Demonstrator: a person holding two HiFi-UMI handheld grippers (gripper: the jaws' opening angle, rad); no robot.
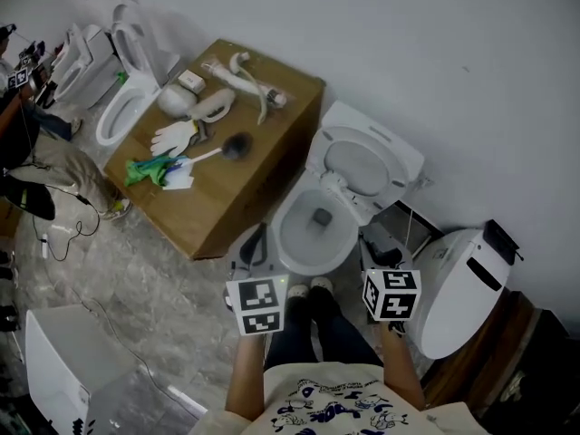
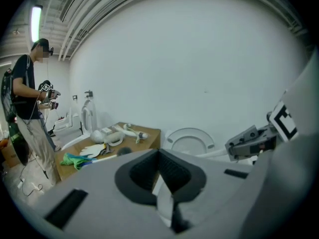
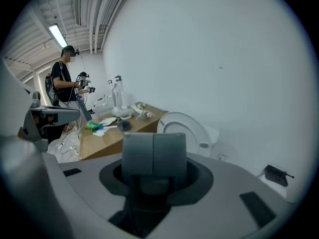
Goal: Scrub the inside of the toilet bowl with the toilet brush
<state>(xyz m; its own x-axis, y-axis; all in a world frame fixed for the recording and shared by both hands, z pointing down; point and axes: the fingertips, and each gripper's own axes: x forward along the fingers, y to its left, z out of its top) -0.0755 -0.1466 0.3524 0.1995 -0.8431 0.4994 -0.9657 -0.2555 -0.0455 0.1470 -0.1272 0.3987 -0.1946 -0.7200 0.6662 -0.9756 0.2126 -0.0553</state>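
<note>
The toilet brush [image 1: 228, 148] lies flat on the table [image 1: 263, 175], left of the toilet, dark bristle head nearest the bowl and white handle pointing away to the left; nobody holds it, so scrubbing has not begun. The toilet bowl [image 1: 299, 238] stands open in the middle, its seat and lid [image 1: 362, 163] tipped back against the far wall, which leaves the inside free for a brush. The left hand-held gripper [image 2: 159, 152] is clenched with nothing in it, hanging near the bowl's left rim; the right hand-held gripper [image 3: 153, 153] is likewise clenched and empty, near the bowl's right rim. Both look parked in front of the person, likely waiting before a reach.

Beside the brush handle lie a white glove [image 1: 174, 137] and a green cloth [image 1: 145, 169], close enough to snag a grasp at that end; the head end seems freer. Farther left stands another toilet [image 1: 122, 107]; a white toilet part [image 1: 458, 288] crowds the right side; another person [image 2: 27, 108] stands well apart at the far left.
</note>
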